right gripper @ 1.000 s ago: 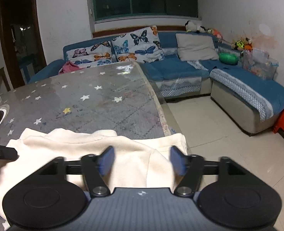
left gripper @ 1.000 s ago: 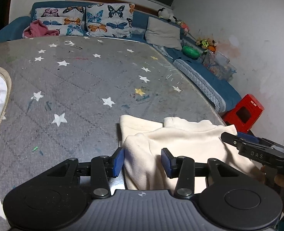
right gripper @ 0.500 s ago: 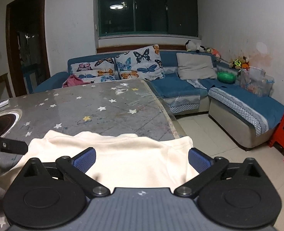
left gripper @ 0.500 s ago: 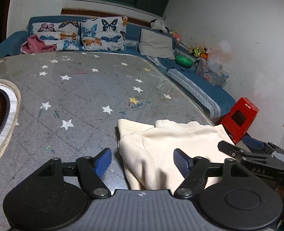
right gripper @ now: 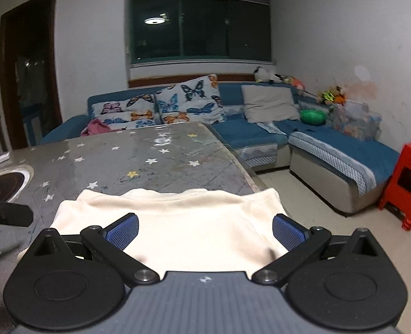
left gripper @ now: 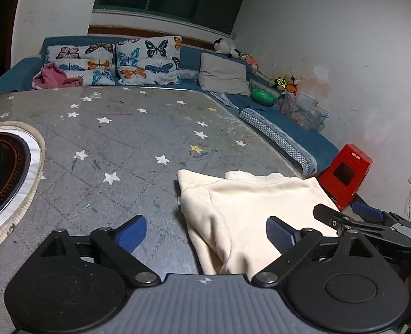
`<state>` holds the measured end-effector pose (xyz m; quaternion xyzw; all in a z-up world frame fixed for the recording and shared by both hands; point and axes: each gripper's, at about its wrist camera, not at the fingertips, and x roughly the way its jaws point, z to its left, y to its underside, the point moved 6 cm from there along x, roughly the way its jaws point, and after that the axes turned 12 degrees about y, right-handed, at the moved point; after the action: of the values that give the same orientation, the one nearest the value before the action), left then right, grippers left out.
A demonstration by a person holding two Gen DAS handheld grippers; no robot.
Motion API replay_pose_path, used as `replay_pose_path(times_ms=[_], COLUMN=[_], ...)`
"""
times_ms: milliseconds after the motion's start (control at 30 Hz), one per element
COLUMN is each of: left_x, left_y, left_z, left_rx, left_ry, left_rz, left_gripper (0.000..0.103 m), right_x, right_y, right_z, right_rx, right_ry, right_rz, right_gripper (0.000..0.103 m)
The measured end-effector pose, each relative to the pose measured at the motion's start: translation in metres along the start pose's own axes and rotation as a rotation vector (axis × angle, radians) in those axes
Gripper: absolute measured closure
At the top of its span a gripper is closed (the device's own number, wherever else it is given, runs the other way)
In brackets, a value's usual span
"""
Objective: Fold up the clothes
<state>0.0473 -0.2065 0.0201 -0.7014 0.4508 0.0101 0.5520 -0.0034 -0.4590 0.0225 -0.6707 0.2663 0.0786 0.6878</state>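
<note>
In your left wrist view, your left gripper (left gripper: 205,232) hangs low over the grey star-printed tabletop (left gripper: 127,139) with its jaws spread wide and nothing between them. The cream garment (left gripper: 250,211) lies folded on the tabletop near its right-hand edge; its left border runs down between your 2 blue pads, closer to the right one, and neither pad touches the cloth. Your right gripper (left gripper: 367,220) shows at the right of this view, just beyond the garment's right side, and its jaws look parted there. A round induction hob (left gripper: 2,172) is set into the tabletop at far left. Behind the tabletop stands a blue sofa (left gripper: 289,130) with butterfly cushions (left gripper: 146,61), and a red stool (left gripper: 344,175) sits on the floor by the wall.

In your right wrist view, your right gripper (right gripper: 205,229) also has its jaws wide apart, empty, with the garment (right gripper: 194,222) spread flat between and beyond the pads. The garment's far right corner reaches the tabletop edge (right gripper: 244,172). The tip of your left gripper (right gripper: 7,214) pokes in at the left edge, just beside the cloth's left side.
</note>
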Motion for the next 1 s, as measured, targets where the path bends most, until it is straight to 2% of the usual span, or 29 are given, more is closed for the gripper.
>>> replay_pose_path(times_ms=[100, 200, 300, 433, 700, 1000], left_x=[-0.004, -0.007, -0.011, -0.014, -0.019, -0.02], left_y=[0.003, 0.006, 0.01, 0.014, 0.022, 0.03], left_z=[-0.002, -0.004, -0.007, -0.01, -0.013, -0.013], left_rx=[0.015, 0.03, 0.051, 0.065, 0.083, 0.069], left_ry=[0.004, 0.009, 0.015, 0.01, -0.003, -0.021], left_rz=[-0.008, -0.016, -0.02, -0.02, -0.016, 0.016], left_gripper=[0.0, 0.0, 0.0, 0.0, 0.0, 0.0], right_x=[-0.001, -0.003, -0.006, -0.014, -0.028, -0.035], right_y=[0.005, 0.009, 0.013, 0.02, 0.03, 0.039], right_z=[-0.002, -0.002, -0.003, -0.006, -0.002, 0.009], right_rx=[0.048, 0.069, 0.113, 0.205, 0.173, 0.093], right_ry=[-0.019, -0.029, -0.006, -0.018, 0.016, -0.019], right_rz=[0.031, 0.05, 0.044, 0.034, 0.029, 0.064], right_gripper=[0.0, 0.0, 0.0, 0.0, 0.0, 0.0])
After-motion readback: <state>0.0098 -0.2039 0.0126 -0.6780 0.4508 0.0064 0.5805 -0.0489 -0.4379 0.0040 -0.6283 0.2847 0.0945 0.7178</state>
